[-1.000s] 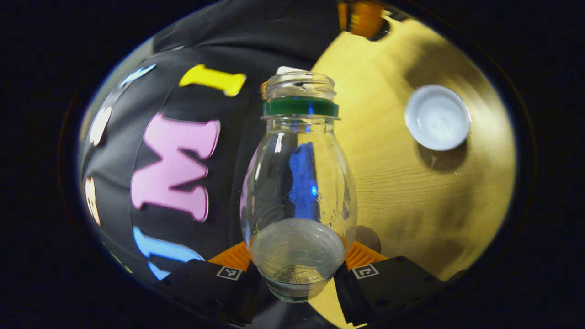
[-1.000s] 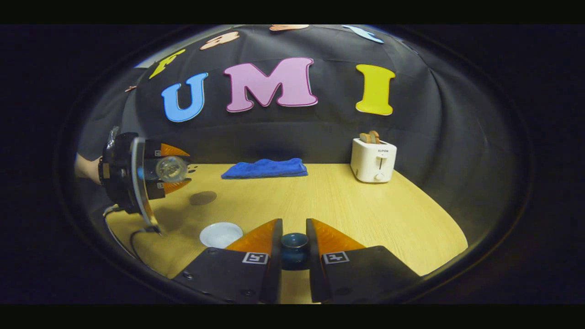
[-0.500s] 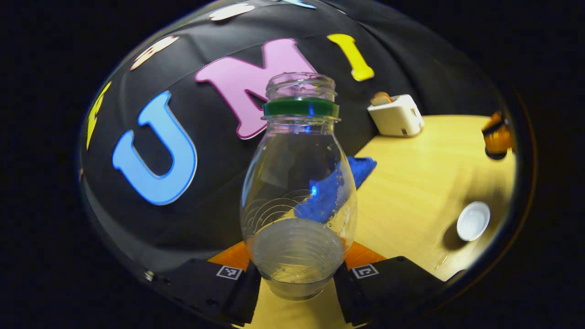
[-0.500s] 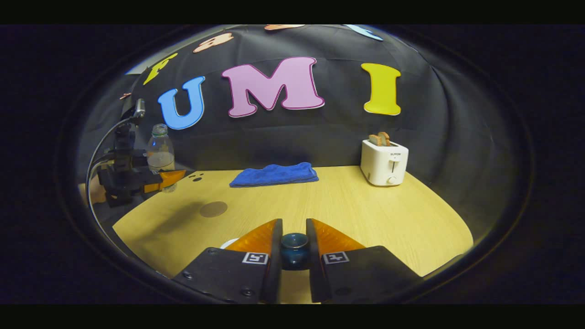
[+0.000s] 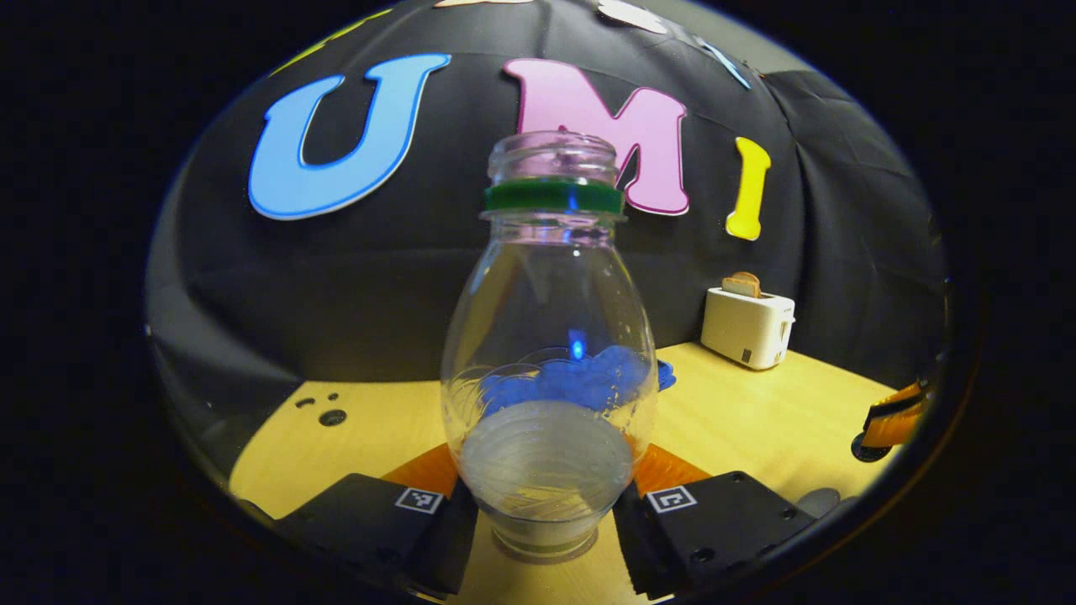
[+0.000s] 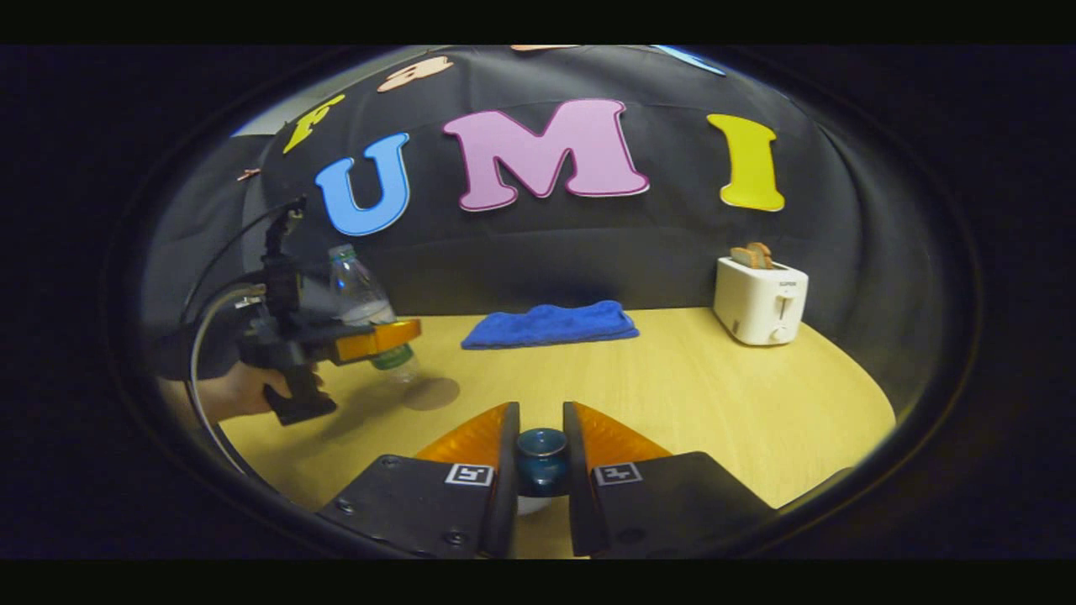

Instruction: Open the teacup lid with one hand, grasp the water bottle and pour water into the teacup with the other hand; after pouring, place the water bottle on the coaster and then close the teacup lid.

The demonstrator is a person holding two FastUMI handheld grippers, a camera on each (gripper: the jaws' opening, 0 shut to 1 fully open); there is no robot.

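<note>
Water bottle: clear thin-walled plastic, cap off, neck open, low water level near the base; judged light, slightly squashable, smooth and prone to slip, spill risk if tipped. Left gripper holds it w/ both fingers pressed on the lower body, one each side; hold low on the ribbed section looks sound, firm but not crushing advised. In the right gripper view the bottle hangs upright to slightly tilted, close above or just at the round brown coaster; contact w/ coaster cannot be confirmed. In the left gripper view a round disc sits directly under the bottle base, prob. the coaster. Left hand grips the tool handle from the table's near-left side, fingers of the tool pointing roughly level toward the back wall. Right gripper is closed narrow on the dark blue knob of the teacup lid, held level, low over the table; pale rim just below, prob. the teacup, mostly hidden. Lid judged ceramic: rigid, fragile, small knob, needs centred pinch. Blue cloth and toaster stand at the back, well apart.
</note>
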